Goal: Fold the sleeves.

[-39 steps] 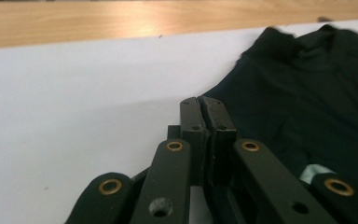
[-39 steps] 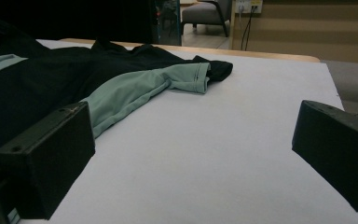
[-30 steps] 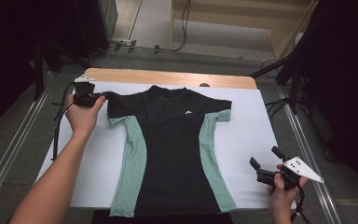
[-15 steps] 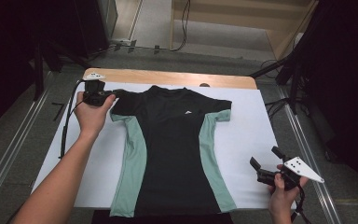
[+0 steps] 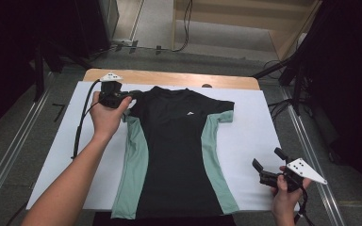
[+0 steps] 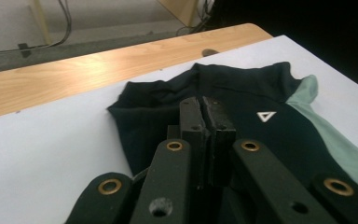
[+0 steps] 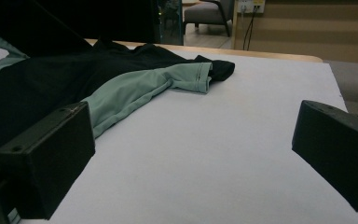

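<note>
The right gripper (image 5: 267, 165) sits at the worktop's near right corner, held in the person's right hand (image 5: 285, 195), its jaws standing wide apart with nothing between them; in the right gripper view the two black jaws frame a broad stretch of bare white worktop (image 7: 223, 140), open room running from the near edge up to the shirt's right sleeve (image 7: 186, 77); the grey three-cornered plate (image 5: 305, 170) overhangs the right edge.

The shirt (image 5: 179, 155) lies flat, front up, down the middle of the white worktop (image 5: 259, 132), its hem hanging over the near edge and its collar close to the far edge; bare white strips lie on both sides, between the side panels and the worktop's left and right edges; beyond the white sheet a band of wooden tabletop (image 5: 169, 77) shows along the far edge.

The shirt is black with pale green side panels (image 5: 214, 155) that run from underarm to hem; a small white triangle logo (image 6: 265, 115) sits on the chest; the right sleeve lies spread toward the right edge, its green underside folded outward.

At the far left, the left gripper (image 5: 133, 95), in the person's left hand (image 5: 106, 115), has its jaws pressed together on the shirt's left sleeve (image 6: 135, 126); in the left gripper view the black cloth is gathered and rumpled under the closed jaws near the shoulder; white worktop lies open to the left edge.
</note>
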Motion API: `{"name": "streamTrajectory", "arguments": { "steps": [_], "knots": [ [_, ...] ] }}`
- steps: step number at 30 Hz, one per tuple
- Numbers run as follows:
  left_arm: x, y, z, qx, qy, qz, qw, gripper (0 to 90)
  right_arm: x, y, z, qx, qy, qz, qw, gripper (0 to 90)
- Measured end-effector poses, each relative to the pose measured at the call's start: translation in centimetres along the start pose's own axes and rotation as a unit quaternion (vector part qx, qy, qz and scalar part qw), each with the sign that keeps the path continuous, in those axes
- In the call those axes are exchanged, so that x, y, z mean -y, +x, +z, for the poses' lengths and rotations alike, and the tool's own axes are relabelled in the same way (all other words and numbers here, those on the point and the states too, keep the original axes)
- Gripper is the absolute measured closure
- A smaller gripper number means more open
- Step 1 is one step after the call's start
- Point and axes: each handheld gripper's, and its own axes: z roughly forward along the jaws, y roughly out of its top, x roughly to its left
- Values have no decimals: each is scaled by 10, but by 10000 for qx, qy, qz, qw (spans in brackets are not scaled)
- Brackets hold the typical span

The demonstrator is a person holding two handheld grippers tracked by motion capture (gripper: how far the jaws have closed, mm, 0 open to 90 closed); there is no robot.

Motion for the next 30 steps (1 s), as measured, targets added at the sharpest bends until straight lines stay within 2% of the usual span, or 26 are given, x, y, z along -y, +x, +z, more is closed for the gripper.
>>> {"name": "streamTrajectory", "arguments": {
  "steps": [4, 19, 26, 30],
  "knots": [
    [-3, -12, 9, 101, 39, 90, 9999, 879, 0, 0, 0, -1, -3, -7, 10000, 0],
    [-7, -49, 48, 498, 149, 176, 9985, 878, 0, 0, 1, 14, 6, 0, 10000, 0],
    [-6, -61, 63, 610, 221, 184, 9977, 878, 0, 0, 1, 13, 15, 2, 10000, 0],
    [-4, -66, 69, 592, 273, 204, 9977, 878, 0, 0, 1, 16, 11, -2, 10000, 0]
  ]
}}
